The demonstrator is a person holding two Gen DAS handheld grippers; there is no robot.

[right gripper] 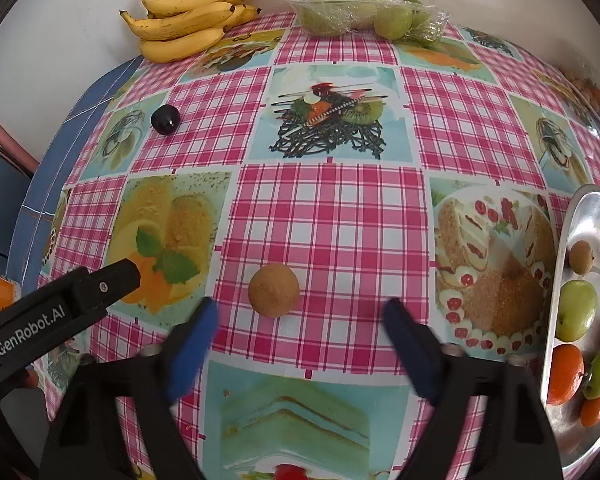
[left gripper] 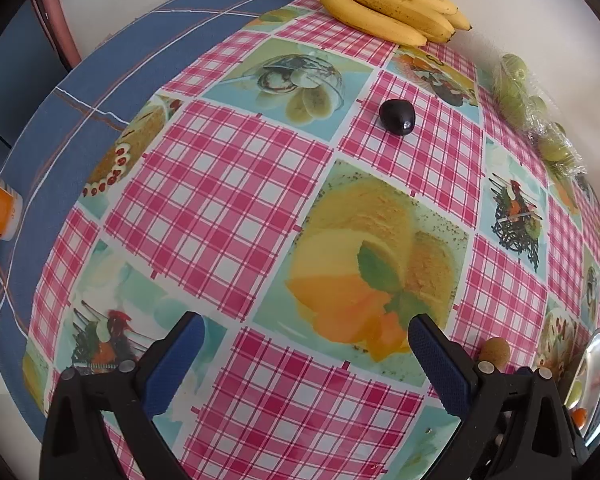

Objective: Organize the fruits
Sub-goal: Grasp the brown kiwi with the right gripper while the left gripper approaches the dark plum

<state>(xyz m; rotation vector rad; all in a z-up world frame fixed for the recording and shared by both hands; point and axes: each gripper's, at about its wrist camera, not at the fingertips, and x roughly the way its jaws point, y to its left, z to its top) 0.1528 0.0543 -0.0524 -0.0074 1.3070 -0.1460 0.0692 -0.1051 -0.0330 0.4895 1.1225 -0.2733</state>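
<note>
Right tool [right gripper: 300, 344] stands partly open, empty, its pads clear of the brown fruit [right gripper: 274, 290] on the surface [right gripper: 332, 216]. Left tool [left gripper: 304, 364] gapes wide, empty.

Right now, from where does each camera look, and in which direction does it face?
Left wrist: sits on the left gripper, looks steeply down at the checked tablecloth; own two open fingers show.
Right wrist: sits on the right gripper, looks down at the brown round fruit ahead of its open fingers; the left gripper's finger shows too, and the metal tray.
Shared: bananas, dark plum, bagged green fruits.
</note>
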